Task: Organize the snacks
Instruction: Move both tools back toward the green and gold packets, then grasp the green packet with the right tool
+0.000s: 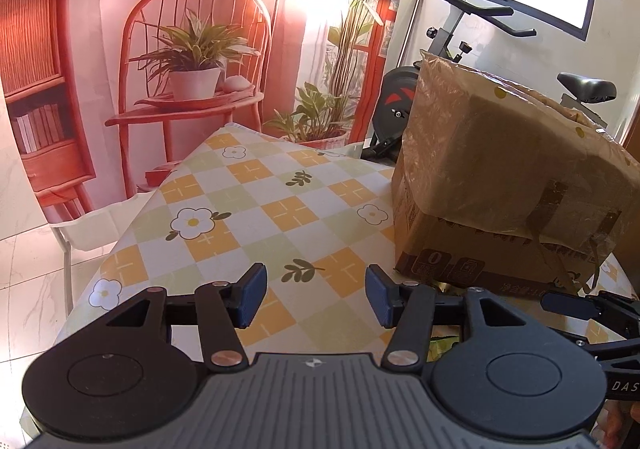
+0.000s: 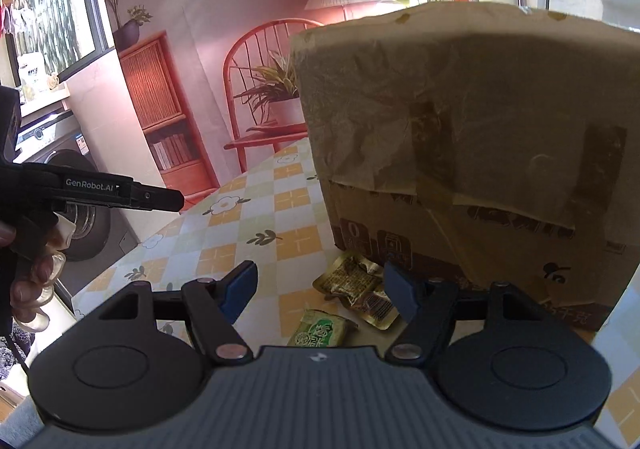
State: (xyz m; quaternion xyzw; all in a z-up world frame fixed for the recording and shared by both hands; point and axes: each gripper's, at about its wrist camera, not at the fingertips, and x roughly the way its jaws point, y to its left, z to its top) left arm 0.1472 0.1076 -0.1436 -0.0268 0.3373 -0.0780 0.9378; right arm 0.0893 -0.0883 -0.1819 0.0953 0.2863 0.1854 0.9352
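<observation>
Two snack packets lie on the counter point(image 2: 240, 233) in front of the cardboard box point(image 2: 480, 129): a gold one point(image 2: 352, 281) touching the box's foot, a green one point(image 2: 320, 331) just beside it. The right gripper point(image 2: 320, 291) hovers over them, jaws apart and empty. The left gripper point(image 1: 316, 295), jaws also apart and empty, hangs above bare checked cloth left of the box.

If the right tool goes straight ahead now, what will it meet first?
Probably the gold snack packet lying between the open right tool fingers, then the cardboard box behind it; depth is uncertain.
</observation>
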